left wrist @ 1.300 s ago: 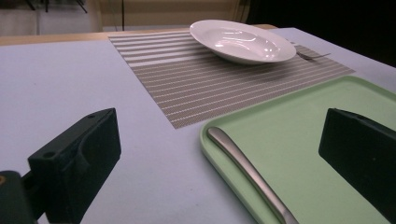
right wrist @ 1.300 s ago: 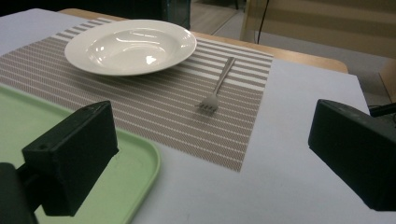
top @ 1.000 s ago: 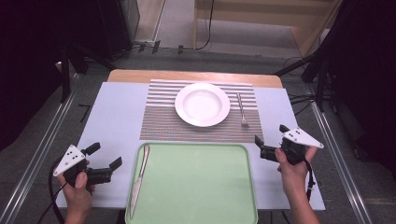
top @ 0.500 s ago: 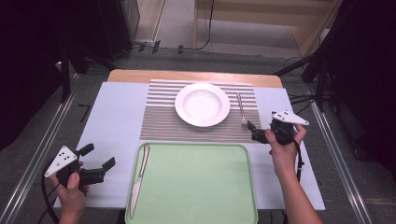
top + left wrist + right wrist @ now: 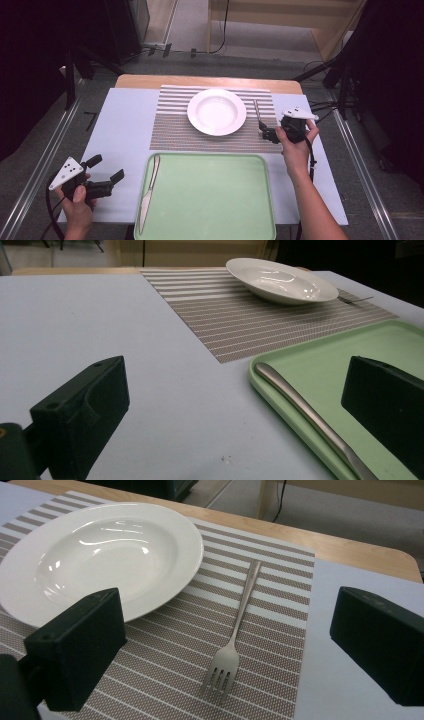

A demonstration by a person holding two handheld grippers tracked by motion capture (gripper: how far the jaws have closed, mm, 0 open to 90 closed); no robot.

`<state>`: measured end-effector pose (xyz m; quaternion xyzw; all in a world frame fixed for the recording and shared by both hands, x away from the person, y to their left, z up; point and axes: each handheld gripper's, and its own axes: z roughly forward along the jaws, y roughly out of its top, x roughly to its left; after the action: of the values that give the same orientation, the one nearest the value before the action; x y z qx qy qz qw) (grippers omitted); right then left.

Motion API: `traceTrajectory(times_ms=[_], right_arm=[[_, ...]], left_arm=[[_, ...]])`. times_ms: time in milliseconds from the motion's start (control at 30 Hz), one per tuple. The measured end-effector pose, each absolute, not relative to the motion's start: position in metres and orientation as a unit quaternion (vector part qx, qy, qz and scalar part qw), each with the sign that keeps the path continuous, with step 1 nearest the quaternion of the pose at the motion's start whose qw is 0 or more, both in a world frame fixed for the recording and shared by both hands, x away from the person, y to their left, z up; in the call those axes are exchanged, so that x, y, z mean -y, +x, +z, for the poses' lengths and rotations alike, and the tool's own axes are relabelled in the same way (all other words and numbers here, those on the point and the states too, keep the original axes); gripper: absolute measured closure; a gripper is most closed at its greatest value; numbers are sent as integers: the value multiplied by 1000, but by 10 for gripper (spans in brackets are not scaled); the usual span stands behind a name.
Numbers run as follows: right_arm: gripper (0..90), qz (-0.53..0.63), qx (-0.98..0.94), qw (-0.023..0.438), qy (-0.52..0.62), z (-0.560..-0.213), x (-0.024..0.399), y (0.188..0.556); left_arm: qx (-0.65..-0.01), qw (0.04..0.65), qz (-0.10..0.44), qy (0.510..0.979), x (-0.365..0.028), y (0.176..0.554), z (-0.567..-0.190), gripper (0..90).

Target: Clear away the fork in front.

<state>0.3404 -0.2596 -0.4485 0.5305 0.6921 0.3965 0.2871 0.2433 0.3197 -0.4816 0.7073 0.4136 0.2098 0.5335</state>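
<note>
Plate (image 5: 216, 111) sits on the placemat (image 5: 175, 125), fork (image 5: 257, 113) to its right; knife (image 5: 149, 192) lies in the tray (image 5: 210, 200) in front.

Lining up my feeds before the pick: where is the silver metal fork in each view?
High view: silver metal fork on the striped placemat, right of the white plate.
Left gripper view: its tip far right, behind the plate.
Right gripper view: centre, between the open jaws.
Shared landmark: the plate.

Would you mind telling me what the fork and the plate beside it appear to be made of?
The fork looks like brushed steel: grey with a soft metallic sheen. The plate looks like glazed white ceramic, with sharp glossy highlights, though melamine is possible.
</note>
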Motion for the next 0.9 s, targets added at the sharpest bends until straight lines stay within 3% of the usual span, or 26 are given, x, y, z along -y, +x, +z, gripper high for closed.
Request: traceTrajectory(times_ms=[433,500,900], right_arm=[[3,381,-694,277,545,-447,263,368],[44,374,-694,279,548,-447,263,373],[76,355,-707,244,562,-452,255,402]], left_arm=[[-411,534,208,709,-320,243,-482,0],[-413,533,209,708,-320,243,-482,0],[-412,533,207,709,-321,242,-481,0]])
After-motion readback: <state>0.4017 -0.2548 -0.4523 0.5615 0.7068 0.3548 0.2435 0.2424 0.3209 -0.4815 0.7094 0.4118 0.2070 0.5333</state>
